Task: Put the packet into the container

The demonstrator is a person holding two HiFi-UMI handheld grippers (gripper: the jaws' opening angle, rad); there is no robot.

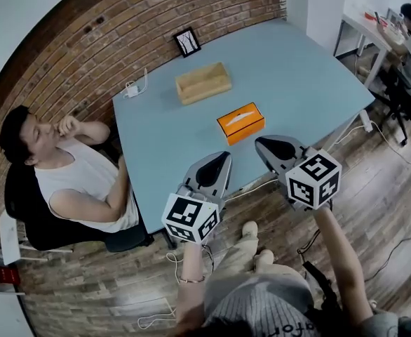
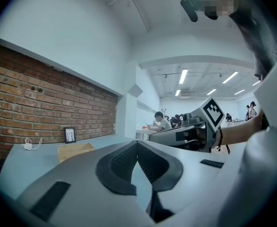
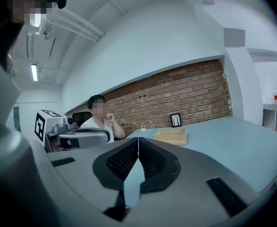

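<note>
- Centre frame: an orange packet (image 1: 240,123) lies flat on the blue table (image 1: 297,69), near its front edge.
- Up and to the left of it, well apart, sits the wooden container (image 1: 203,83) (open-topped).
- Lower centre: the left gripper (image 1: 219,161) and right gripper (image 1: 263,143) hover at the table's front edge, just short of the packet.
- Both pairs of jaws are closed tip to tip, gripping nothing.
- Left of frame: a person (image 1: 65,174) sits by the brick wall (image 1: 86,41).
</note>
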